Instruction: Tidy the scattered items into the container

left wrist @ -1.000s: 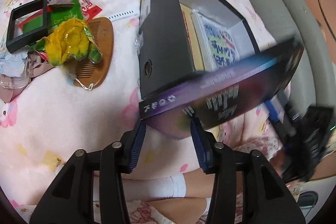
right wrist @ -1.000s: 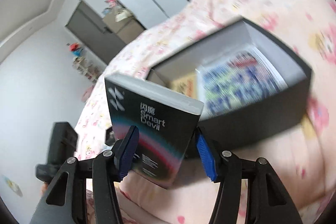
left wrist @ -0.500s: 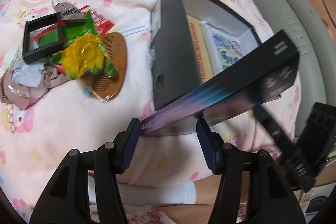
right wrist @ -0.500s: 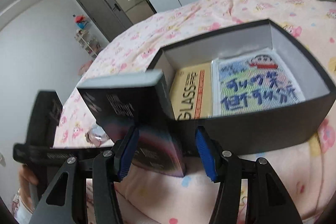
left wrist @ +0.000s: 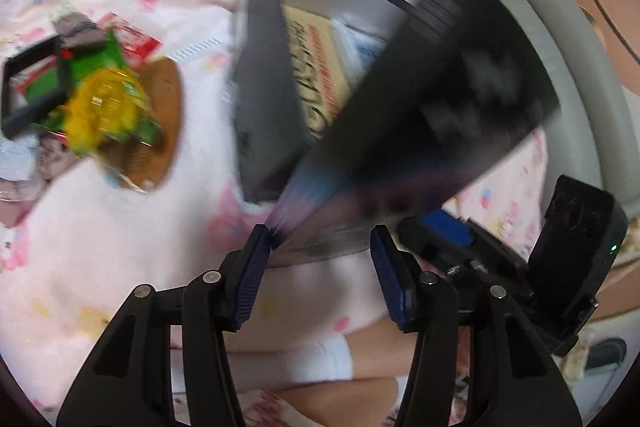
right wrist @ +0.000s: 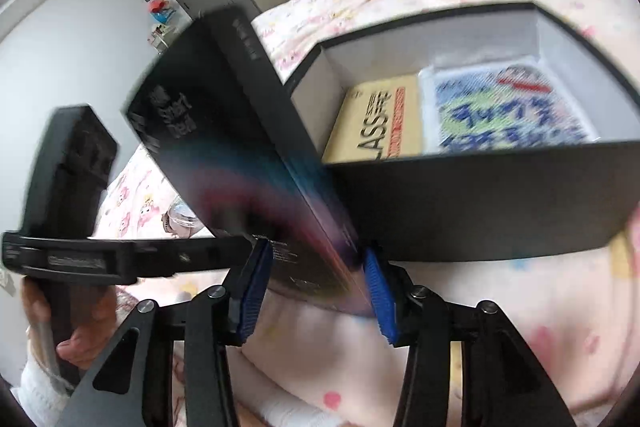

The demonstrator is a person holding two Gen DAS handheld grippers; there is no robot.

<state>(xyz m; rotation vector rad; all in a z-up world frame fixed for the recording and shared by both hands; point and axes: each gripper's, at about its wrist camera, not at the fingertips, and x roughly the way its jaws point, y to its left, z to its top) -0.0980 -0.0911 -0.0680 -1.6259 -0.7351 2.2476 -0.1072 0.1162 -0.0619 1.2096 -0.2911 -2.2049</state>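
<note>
A dark flat product box [left wrist: 440, 115] [right wrist: 224, 147] hangs tilted, its upper end over the black open container [left wrist: 264, 87] [right wrist: 480, 199]. My left gripper [left wrist: 320, 267] has the box's lower corner between its blue pads. Both pads touch it while the jaws are closing. My right gripper [right wrist: 316, 279] holds the same lower end, its jaws also closing with both pads against the box. The right gripper's camera housing [left wrist: 576, 247] sits close beside the left one. Inside the container lie a yellow box [right wrist: 380, 123] and a blue patterned packet [right wrist: 508, 107].
On the pink bedspread to the left lies a pile: a black frame [left wrist: 32, 95], a yellow-green packet [left wrist: 104, 107], a wooden comb [left wrist: 164, 115], a red packet [left wrist: 136, 39]. A grey padded edge [left wrist: 560, 47] runs at the right. A person's leg in a white sock [left wrist: 304, 363] is below.
The dark box has tipped up more steeply, its upper end now over the container's near corner. The right jaws have narrowed onto it. Both views are blurred by motion.
</note>
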